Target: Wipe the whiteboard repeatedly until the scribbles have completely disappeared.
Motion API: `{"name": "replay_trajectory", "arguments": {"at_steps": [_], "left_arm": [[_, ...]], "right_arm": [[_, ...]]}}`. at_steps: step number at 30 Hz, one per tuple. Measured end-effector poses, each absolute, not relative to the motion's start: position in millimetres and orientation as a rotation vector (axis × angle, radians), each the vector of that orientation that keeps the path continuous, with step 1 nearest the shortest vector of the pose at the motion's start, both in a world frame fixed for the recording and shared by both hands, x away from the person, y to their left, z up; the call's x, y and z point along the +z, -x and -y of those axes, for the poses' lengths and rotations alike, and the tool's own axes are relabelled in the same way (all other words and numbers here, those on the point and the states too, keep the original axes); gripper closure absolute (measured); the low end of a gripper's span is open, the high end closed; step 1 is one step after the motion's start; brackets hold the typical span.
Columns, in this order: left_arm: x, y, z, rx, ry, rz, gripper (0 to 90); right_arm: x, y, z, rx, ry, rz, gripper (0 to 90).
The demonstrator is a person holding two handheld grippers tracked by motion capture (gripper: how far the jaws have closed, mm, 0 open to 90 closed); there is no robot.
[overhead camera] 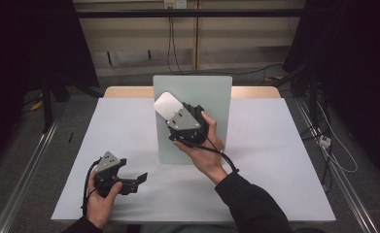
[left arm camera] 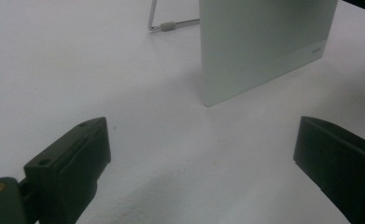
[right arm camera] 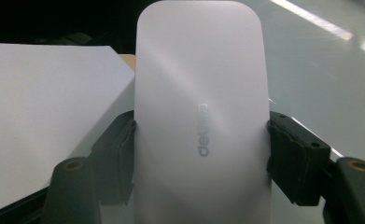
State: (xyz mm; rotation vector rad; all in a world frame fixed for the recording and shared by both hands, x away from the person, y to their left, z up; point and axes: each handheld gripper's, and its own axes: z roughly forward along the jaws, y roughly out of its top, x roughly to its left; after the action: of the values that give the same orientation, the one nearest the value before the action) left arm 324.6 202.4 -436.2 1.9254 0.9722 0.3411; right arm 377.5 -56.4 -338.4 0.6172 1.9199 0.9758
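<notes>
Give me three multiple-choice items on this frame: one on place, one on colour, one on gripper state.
1. Where is the white eraser-like block?
A. lying on the table
B. between the right gripper's jaws
C. in the left gripper

2. What colour is the upright board?
A. pale green
B. red
C. black

3. How do the left gripper's jaws stand?
A. shut on the block
B. shut on the board
C. open with nothing between them

Key: 1 B, the right gripper view shows both pads of the right gripper pressing on its sides. 2 A, the high view shows a pale green panel standing on the white table. 3 C, the left gripper view shows bare table between the wide-apart jaws.
</notes>
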Motion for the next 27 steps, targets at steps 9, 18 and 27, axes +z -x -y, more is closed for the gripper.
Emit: {"name": "replay_trajectory", "arguments": {"at_steps": [9,18,27], "left_arm": [[-436,-324,-202,0.34,-1.925,-0.971,3.8],[-437,-324,-202,0.337,-1.924,-0.974,3.8],[-437,-325,-203,0.339,-1.931,-0.971,3.8]], "right_arm": [[-348,-374,47,0.976,-0.589,-1.965,31.3],[-332,-377,77,0.992,-0.659,-1.873,31.2],[-316,-378,118,0.987,-0.758,-1.758,31.3]]}}
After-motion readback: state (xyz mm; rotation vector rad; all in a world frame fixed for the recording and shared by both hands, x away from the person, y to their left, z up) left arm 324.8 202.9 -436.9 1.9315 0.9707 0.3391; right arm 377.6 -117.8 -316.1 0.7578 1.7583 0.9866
